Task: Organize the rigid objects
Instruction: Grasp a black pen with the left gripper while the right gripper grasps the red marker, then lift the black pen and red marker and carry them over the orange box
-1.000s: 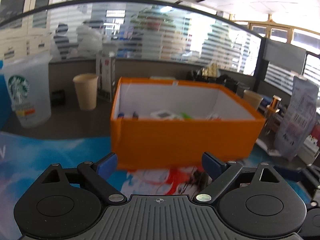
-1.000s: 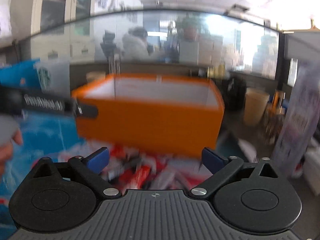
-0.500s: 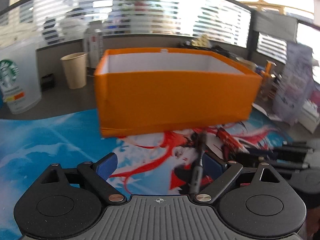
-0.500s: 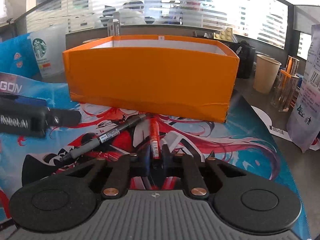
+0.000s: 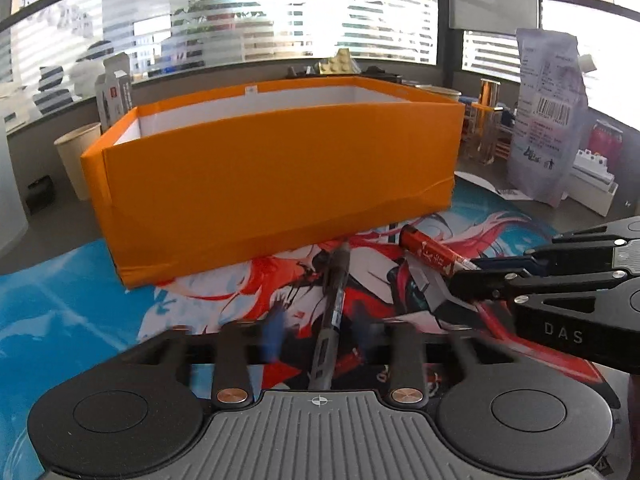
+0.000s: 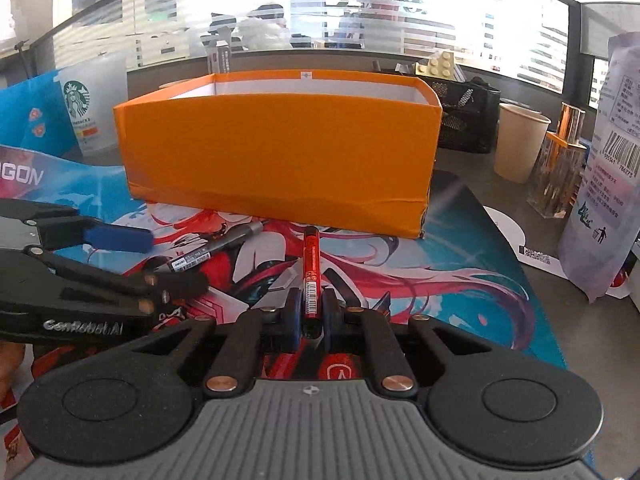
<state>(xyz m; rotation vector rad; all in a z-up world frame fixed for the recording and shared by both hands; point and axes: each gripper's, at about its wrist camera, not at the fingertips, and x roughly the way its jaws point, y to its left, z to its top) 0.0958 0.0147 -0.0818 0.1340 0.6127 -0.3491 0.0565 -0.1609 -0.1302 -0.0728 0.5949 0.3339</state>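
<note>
Closing left tongs [image 5: 318, 332] straddle black marker [image 5: 334, 300]; right tongs [image 6: 310, 312] pinch red marker [image 6: 311, 264].

Left gripper [image 5: 318, 336] fingers [image 5: 274, 334] blur — pen contact unclear; orange box [image 6: 280, 152] contents hidden.

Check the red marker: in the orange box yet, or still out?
Out. The red marker lies on the printed mat in front of the orange box, clamped in the shut right gripper.

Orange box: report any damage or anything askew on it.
The orange box has a creased, buckled front wall along its lower edge, and its bottom right corner looks scuffed and torn. It otherwise sits flat on the printed mat.
</note>
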